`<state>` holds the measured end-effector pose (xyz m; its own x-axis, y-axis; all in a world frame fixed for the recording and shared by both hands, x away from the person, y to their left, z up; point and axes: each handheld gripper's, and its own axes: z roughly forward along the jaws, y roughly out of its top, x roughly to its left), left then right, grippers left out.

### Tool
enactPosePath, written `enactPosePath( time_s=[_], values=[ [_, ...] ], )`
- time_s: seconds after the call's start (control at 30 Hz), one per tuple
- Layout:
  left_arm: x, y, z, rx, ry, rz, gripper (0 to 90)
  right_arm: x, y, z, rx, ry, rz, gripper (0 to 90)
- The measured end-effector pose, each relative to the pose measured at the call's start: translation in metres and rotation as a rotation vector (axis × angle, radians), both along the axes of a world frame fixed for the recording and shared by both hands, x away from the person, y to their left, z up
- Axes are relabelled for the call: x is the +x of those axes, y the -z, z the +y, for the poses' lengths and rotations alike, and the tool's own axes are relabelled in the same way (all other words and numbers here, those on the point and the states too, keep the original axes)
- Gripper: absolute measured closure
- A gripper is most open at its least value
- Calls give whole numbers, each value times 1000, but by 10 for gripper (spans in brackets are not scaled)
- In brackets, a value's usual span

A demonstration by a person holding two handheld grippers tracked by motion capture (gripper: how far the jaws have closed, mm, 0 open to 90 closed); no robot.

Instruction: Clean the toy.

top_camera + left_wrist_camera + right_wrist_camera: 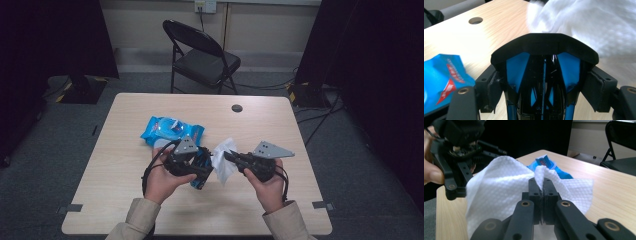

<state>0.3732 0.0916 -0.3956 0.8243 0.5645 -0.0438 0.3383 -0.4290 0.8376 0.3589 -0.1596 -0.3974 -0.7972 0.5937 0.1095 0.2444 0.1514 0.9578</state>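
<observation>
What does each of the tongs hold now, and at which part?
The right tongs pinch a white wipe at a fold of its upper edge. The left tongs clamp a black and blue object by its sides.

Dim room, dark corners; table (150, 210) evenly lit, soft shadows; gripper views soft, close parts blurred.

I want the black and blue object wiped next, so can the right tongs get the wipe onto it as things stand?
Probably yes. The right tongs are shut on the white wipe, which hangs right beside the black and blue object clamped in the left tongs. Nothing sits between them.
</observation>
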Motion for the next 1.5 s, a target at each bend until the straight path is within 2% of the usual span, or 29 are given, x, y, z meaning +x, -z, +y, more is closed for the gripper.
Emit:
enactPosePath(
  time_s=[0.13,0.27,0.4,0.53,0.87,1.2,1.33,1.5],
  values=[
    [-3,0,-6,2,19,1,255,0,6,8,-16,-1,10,883],
    [-2,2,-6,8,14,2,255,2,8,13,-24,6,21,883],
    [-3,2,-4,10,12,9,254,4,7,18,-34,17,15,883],
    [-4,3,-4,12,19,8,255,6,6,20,-19,34,16,883],
    [-9,3,-9,19,46,8,254,14,2,30,-29,43,19,883],
    [-13,3,-16,7,77,6,254,24,0,39,-78,57,18,883],
    [-12,4,-10,2,65,5,254,26,-1,32,-70,79,15,883],
    [-10,0,3,-8,26,-8,254,25,-5,12,-12,95,9,883]
  ],
)
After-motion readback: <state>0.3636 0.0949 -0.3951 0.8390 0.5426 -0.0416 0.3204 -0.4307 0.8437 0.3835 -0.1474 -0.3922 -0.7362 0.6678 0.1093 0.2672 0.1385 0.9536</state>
